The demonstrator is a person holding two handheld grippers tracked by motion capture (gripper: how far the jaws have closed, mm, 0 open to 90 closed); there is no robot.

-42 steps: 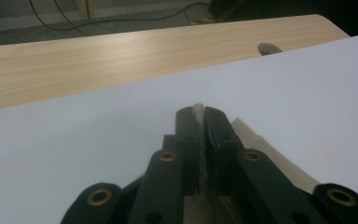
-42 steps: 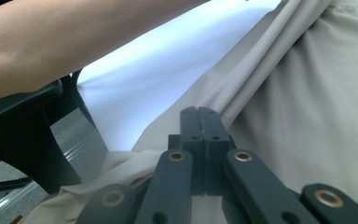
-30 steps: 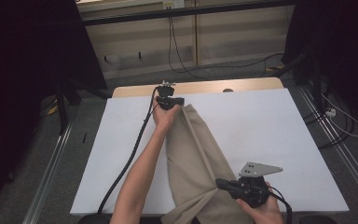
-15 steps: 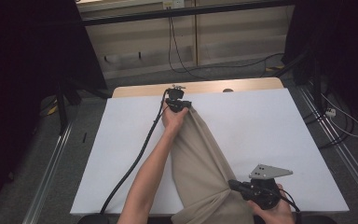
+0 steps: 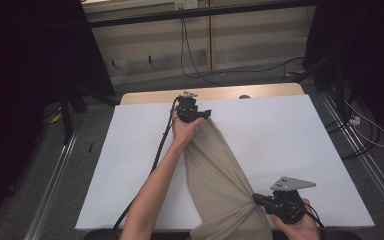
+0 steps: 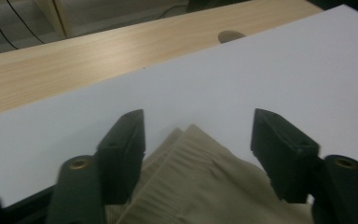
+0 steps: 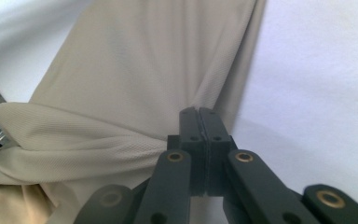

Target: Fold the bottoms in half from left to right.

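We count one beige garment (image 5: 215, 170) on the table, its ribbed end lying between the parted jaws of the left gripper (image 5: 202, 114) and its other end bunched right at the closed jaws of the right gripper (image 5: 258, 200). That makes two grippers, one per hand, each with two black jaws. We see one white sheet (image 5: 290, 135) under both sets of jaws, one strip of wooden tabletop (image 6: 98, 56) beyond the left jaws, and one round hole (image 6: 230, 35) in that wood.
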